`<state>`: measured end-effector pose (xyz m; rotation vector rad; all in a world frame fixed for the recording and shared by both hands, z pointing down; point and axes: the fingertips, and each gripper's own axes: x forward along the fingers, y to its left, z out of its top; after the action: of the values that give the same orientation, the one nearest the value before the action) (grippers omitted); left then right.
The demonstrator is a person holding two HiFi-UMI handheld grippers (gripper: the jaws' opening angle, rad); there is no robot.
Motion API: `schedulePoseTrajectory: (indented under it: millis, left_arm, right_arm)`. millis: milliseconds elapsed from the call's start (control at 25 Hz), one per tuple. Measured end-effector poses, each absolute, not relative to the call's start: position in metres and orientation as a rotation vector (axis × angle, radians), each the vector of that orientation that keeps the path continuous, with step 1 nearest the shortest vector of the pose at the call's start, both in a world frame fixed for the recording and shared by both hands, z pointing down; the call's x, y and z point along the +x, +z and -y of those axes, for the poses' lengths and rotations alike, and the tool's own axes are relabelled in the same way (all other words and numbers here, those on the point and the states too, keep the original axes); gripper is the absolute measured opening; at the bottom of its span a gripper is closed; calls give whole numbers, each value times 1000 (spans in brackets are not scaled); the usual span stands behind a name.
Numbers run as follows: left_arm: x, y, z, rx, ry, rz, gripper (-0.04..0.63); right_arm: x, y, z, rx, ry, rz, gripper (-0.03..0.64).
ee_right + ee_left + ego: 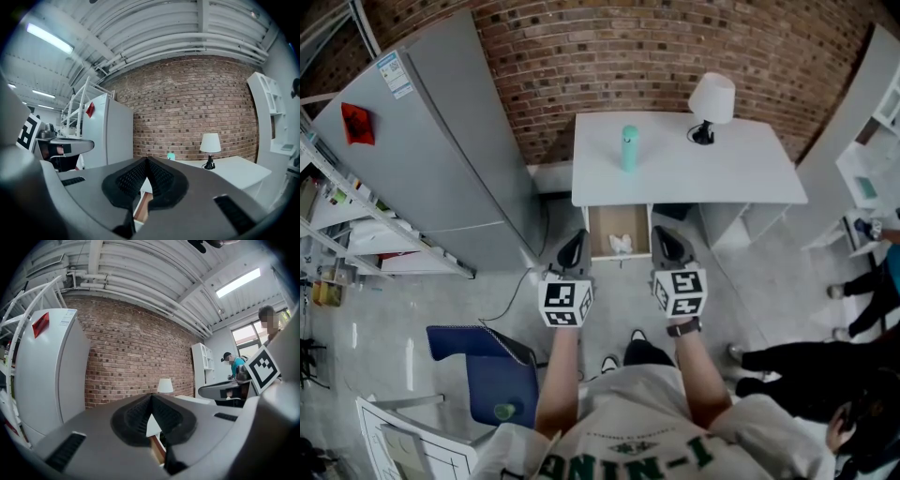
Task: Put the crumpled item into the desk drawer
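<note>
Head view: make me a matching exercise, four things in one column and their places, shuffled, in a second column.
Things:
1 bottle
2 lamp
3 crumpled item
4 chair

Places:
A in the open drawer
B on the desk, right side, near the brick wall
C on the desk, left of its middle
D lower left of the view, away from the desk

Pairs: 1-C, 2-B, 3-A, 4-D
</note>
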<state>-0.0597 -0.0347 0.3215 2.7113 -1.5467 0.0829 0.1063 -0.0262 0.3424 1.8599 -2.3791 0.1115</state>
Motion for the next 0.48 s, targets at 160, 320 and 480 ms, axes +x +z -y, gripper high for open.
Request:
schedulePoseTrajectory:
  millis: [160, 320, 480]
  left_arm:
    - [-58, 321, 34, 2714, 80, 1545, -2]
    - [-58, 322, 36, 2711, 73, 1544, -2]
    - [-59, 322, 40, 2705, 68, 1543, -2]
  right_arm:
    - [107, 343, 26, 1865, 108, 2378, 5]
    - [108, 342, 29, 1888, 112, 2378, 5]
    - [102, 345, 31, 1878, 143, 2382, 5]
